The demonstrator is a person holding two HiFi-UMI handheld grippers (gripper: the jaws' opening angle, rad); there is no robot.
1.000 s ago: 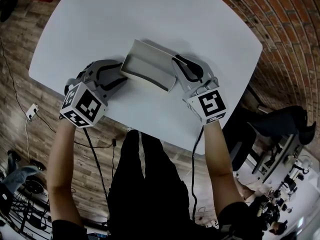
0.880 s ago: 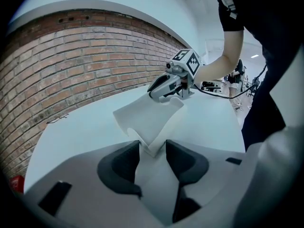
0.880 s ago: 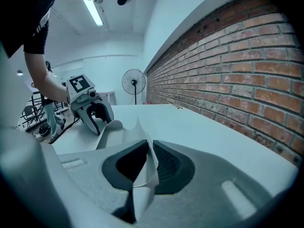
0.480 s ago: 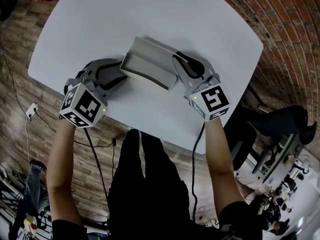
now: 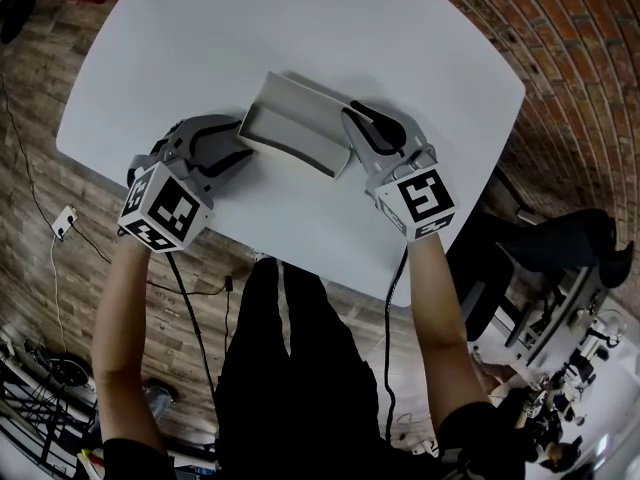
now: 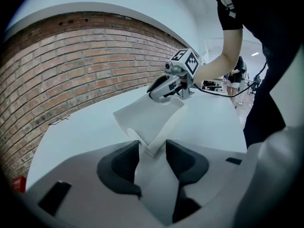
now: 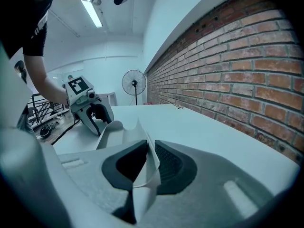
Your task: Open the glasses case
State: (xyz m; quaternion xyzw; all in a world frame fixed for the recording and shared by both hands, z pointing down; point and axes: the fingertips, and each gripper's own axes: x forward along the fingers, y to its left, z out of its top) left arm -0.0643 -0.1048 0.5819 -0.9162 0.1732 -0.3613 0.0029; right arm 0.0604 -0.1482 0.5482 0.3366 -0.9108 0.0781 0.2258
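- Presently on hand: one glasses case [image 5: 295, 128], pale grey, lying open near the middle of the white tabletop [image 5: 300, 28], directly between my two grippers. Its two halves spread apart in a V, the far half raised.
- My left gripper [image 5: 243, 143]: set at the case's left end, pointing down at a slant. The jaws stand moderately apart and pinch that end. The corner where the two halves meet sits between the dark pads, with a wall of the case against each pad.
- My right gripper [image 5: 352, 133]: set at the case's right end. The jaws are nearly together, pinching one thin wall of the case edge-on between the ribbed pads.
- Left marker cube [image 5: 165, 208]: on the left gripper, on the side toward me, over the tabletop's near edge.
- Right marker cube [image 5: 418, 200]: on the right gripper, likewise on the side toward me.
- Brick wall [image 7: 247, 65]: runs along the right of the tabletop.
- Standing fan [image 7: 134, 84]: beyond the tabletop's far end, in the right gripper view.
- Wooden floor [image 5: 60, 198]: visible past the tabletop's left edge.
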